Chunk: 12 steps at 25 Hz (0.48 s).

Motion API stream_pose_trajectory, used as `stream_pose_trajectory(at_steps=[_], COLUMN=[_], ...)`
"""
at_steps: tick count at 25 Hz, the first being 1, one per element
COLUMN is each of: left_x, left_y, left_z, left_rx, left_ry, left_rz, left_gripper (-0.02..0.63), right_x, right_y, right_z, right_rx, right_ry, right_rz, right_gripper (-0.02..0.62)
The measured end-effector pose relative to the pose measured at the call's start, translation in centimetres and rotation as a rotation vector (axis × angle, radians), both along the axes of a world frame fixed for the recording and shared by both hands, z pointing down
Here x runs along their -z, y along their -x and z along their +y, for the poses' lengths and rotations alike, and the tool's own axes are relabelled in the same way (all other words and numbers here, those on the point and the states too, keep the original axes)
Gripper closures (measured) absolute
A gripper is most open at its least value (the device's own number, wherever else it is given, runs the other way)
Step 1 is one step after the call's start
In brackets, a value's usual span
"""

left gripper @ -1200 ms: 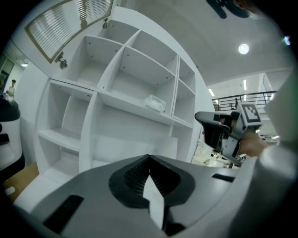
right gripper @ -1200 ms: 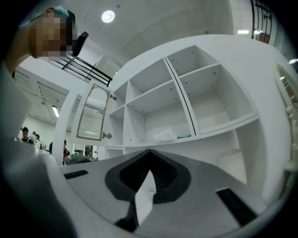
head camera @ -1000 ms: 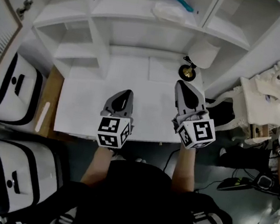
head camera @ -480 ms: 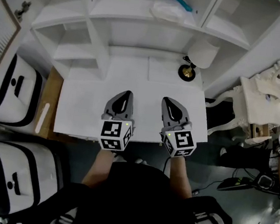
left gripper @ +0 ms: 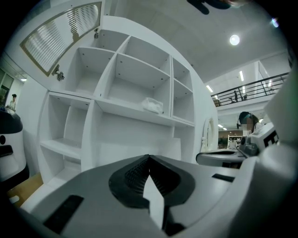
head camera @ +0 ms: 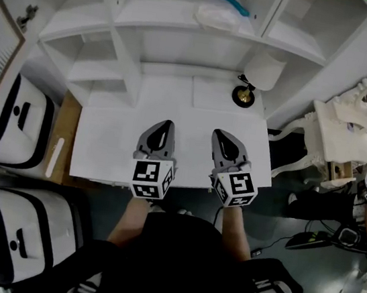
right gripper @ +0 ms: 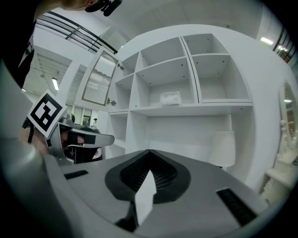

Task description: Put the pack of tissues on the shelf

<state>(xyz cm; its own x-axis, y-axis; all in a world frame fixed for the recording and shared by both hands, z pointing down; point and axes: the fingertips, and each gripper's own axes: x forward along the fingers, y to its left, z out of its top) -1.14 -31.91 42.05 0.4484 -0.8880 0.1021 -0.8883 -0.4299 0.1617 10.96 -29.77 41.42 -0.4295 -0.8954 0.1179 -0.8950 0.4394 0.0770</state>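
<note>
Tissue pack (head camera: pixel 219 15) on shelf (head camera: pixel 163 13), well beyond closed right hand-held gripper (head camera: pixel 218 134)

No readable text in any view.
The only printed patterns are black-and-white square markers (head camera: pixel 147 170) at the rear of the left gripper (head camera: pixel 164 125) and of the right gripper (head camera: pixel 220 134); they carry no letters or digits.

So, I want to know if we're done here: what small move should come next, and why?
Probably none, or just lower both grippers to rest: the pack of tissues already lies on the shelf, and the left gripper and right gripper are shut, empty, over the desk.
</note>
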Motion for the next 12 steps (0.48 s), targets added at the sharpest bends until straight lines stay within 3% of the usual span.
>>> stream_pose_trajectory(at_steps=[12], left_x=[-0.22], left_y=[0.19], left_z=[-0.16], left_rx=[-0.003], left_ry=[-0.006], left_rz=[0.027], left_gripper=[0.595], right_x=[-0.62], right_y=[0.11], right_z=[-0.29], right_rx=[-0.001], right_ry=[0.020], right_rz=[-0.003], right_gripper=[0.577])
